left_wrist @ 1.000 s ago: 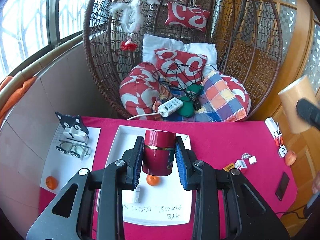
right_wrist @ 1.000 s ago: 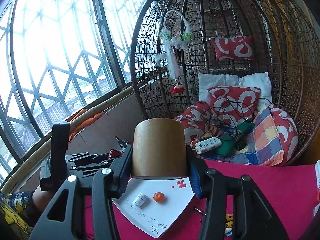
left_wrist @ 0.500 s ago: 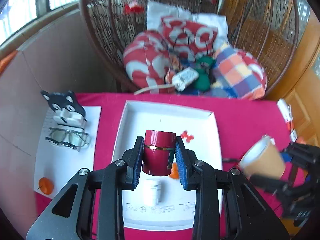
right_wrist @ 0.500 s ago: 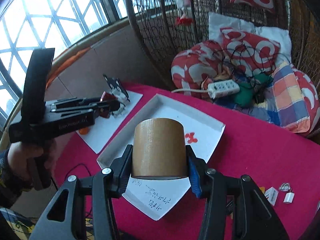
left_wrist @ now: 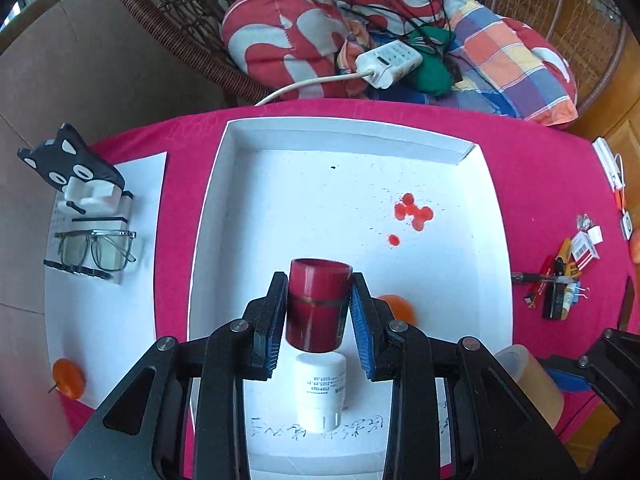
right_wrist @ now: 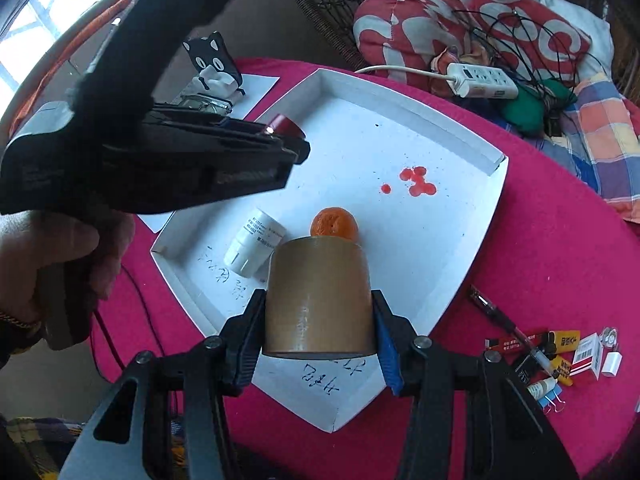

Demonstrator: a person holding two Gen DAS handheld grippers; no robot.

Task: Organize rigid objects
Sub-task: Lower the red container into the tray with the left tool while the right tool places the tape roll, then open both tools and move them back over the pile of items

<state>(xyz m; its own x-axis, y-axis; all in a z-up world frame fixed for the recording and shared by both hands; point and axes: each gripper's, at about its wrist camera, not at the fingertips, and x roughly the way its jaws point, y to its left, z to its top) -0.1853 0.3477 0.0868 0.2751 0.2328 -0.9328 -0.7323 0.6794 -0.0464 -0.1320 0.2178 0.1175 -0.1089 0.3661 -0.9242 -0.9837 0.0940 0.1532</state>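
A dark red cylindrical cup with a thin gold band (left_wrist: 318, 304) was gripped between the blue pads of the left hand-held gripper (left_wrist: 319, 322) above a shallow white square tray (left_wrist: 490, 256). A tan cardboard-coloured cylinder (right_wrist: 318, 294) was clamped in the right hand-held gripper (right_wrist: 318, 344) over the tray's near corner. In the tray, a white plastic bottle (left_wrist: 320, 394) was seen lying on its side, with a small orange fruit (right_wrist: 334, 224) just beside it. The tray was set on a surface covered in magenta cloth (left_wrist: 540, 184).
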